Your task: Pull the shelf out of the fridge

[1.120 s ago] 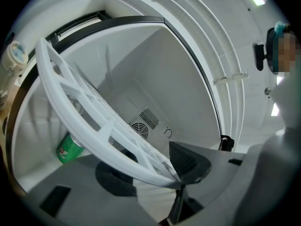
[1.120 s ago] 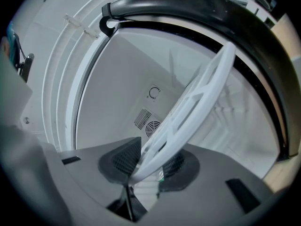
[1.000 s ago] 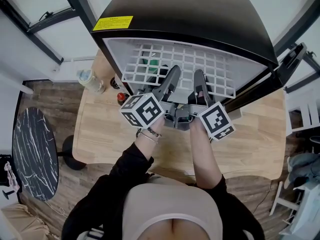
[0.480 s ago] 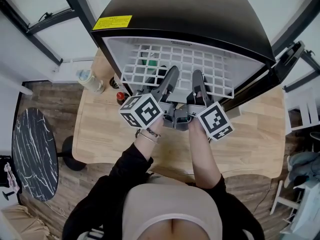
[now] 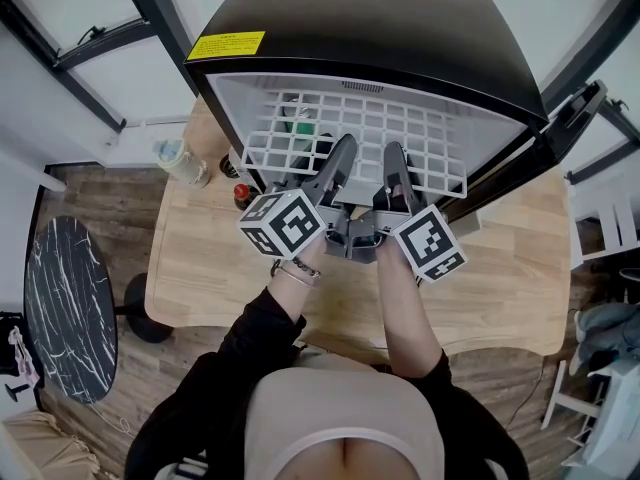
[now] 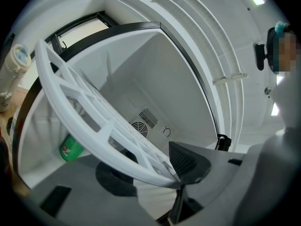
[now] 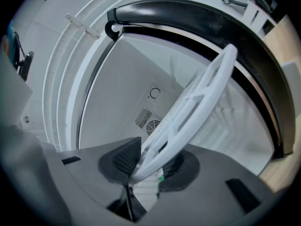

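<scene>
Compared with one second ago, almost nothing has changed. The white grid shelf (image 5: 370,128) sticks out of the fridge (image 5: 380,38) by about the same amount, and both grippers keep their place at its front edge.

There is one fridge, one shelf, two grippers, two bottles and one green can. Left of the fridge, on the tabletop (image 5: 200,268), stands a clear plastic bottle (image 5: 178,160). Closer to the fridge's left front corner is a small bottle with a red cap (image 5: 241,195). The green can (image 6: 70,149) is inside the fridge, under the left part of the shelf.

The left gripper (image 5: 340,156) is a little left of the fridge's middle. Its fingers (image 6: 188,160) stand rather wide and are closed on the shelf's thick front rim. The right gripper (image 5: 394,160) is just right of the middle. Its fingers (image 7: 123,160) stand narrower and pinch the same rim between their two pads.
</scene>
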`<move>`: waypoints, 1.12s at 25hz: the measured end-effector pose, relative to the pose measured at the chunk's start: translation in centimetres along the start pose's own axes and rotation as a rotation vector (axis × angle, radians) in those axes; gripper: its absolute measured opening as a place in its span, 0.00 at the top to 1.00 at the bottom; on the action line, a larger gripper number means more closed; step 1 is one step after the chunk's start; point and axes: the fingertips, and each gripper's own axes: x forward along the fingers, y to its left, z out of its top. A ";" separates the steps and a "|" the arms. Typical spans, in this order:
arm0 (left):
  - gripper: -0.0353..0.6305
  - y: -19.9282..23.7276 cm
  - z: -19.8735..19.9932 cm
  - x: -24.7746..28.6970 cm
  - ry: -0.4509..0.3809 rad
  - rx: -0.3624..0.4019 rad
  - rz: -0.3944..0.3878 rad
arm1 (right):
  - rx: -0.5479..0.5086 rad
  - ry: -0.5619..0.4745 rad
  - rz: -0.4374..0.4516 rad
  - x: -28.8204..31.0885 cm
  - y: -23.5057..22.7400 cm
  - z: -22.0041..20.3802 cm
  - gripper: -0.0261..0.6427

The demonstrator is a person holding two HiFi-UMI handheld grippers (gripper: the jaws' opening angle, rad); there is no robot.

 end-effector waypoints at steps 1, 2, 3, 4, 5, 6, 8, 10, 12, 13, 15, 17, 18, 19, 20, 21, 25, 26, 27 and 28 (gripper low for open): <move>0.63 0.0 0.0 0.0 0.000 0.000 0.001 | 0.000 0.001 0.000 0.0 0.0 0.0 0.76; 0.63 0.0 0.0 0.0 0.000 -0.001 0.001 | 0.001 0.002 0.000 -0.1 0.0 0.0 0.76; 0.63 0.0 -0.1 -0.1 0.000 -0.001 0.002 | 0.001 0.002 -0.001 -0.1 0.0 0.0 0.76; 0.63 -0.1 -0.1 -0.1 0.000 -0.002 0.002 | 0.001 0.002 -0.001 -0.1 0.0 0.0 0.76; 0.63 -0.1 -0.1 -0.1 0.001 -0.002 0.003 | 0.001 0.002 0.000 -0.2 0.0 0.0 0.76; 0.63 -0.1 -0.1 -0.2 0.001 -0.001 0.003 | 0.001 0.002 0.000 -0.2 0.0 0.0 0.76; 0.63 -0.2 -0.1 -0.2 0.001 0.000 0.002 | 0.001 0.001 0.001 -0.3 0.1 0.0 0.76; 0.63 -0.3 -0.2 -0.4 0.002 0.001 0.002 | 0.000 0.001 0.002 -0.5 0.1 0.0 0.76; 0.63 -0.3 -0.2 -0.6 0.004 -0.001 0.002 | -0.001 0.002 0.002 -0.7 0.1 -0.1 0.76; 0.63 -0.3 -0.2 -0.7 0.005 -0.002 0.002 | -0.001 0.003 0.002 -0.7 0.2 -0.2 0.76; 0.63 -0.3 -0.2 -0.8 0.006 -0.001 0.003 | -0.002 0.005 0.002 -0.8 0.2 -0.2 0.76; 0.64 -0.3 -0.3 -0.9 0.006 0.001 0.004 | -0.004 0.006 0.002 -0.9 0.2 -0.2 0.76; 0.64 -0.4 -0.3 -0.9 0.006 0.002 0.005 | -0.005 0.006 0.002 -1.0 0.2 -0.2 0.76; 0.64 -0.4 -0.3 -0.9 0.007 0.004 0.006 | -0.005 0.007 0.002 -1.0 0.2 -0.2 0.76; 0.64 -0.4 -0.3 -1.0 0.008 0.005 0.008 | -0.006 0.007 0.002 -1.1 0.2 -0.2 0.76; 0.64 -0.4 -0.3 -1.0 0.009 0.005 0.008 | -0.006 0.006 0.002 -1.1 0.2 -0.3 0.76; 0.64 -0.5 -0.5 -1.2 0.012 0.004 0.010 | -0.008 0.008 0.003 -1.3 0.2 -0.3 0.76; 0.64 -0.5 -0.5 -1.3 0.013 0.006 0.010 | -0.009 0.008 0.004 -1.4 0.2 -0.3 0.76; 0.64 -0.6 -0.5 -1.3 0.014 0.008 0.011 | -0.009 0.008 0.004 -1.4 0.2 -0.3 0.76; 0.64 -0.6 -0.5 -1.4 0.015 0.011 0.012 | -0.008 0.008 0.004 -1.5 0.3 -0.3 0.76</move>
